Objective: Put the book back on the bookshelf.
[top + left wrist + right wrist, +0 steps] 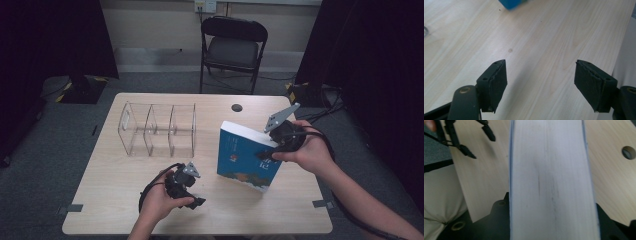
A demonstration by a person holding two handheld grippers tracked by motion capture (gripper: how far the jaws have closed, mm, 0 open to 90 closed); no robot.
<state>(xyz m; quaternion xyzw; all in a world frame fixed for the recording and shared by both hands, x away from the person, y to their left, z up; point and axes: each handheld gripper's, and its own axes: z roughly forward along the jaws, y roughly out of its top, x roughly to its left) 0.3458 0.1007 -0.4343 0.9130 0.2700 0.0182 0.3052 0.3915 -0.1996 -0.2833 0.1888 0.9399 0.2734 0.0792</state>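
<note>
At the left of the wooden table [107,200] stands the clear acrylic organiser [157,129], three upright slots side by side with their open tops facing up — well apart from everything else and empty. Nearer the person, the left gripper [192,197] sits low over the tabletop with its jaws spread wide and nothing between the pads [499,86]; in the left gripper view bare wood shows through the gap, and a blurred blue corner at the top edge is most likely the book. To the right of it, the blue paperback [246,157] is held tilted, one lower corner down toward the table and its long axis running from that corner up toward the right gripper [267,154], which is clamped across the thick page block [551,182] at the book's upper right edge. The relation that matters is this: the organiser lies to the left and farther back from the book, and its slots are narrow and upright — so the book probably has to be stood on edge and lined up with the dividers. The right hand already has it; the left hand is nearer the organiser and free to steady it.
</note>
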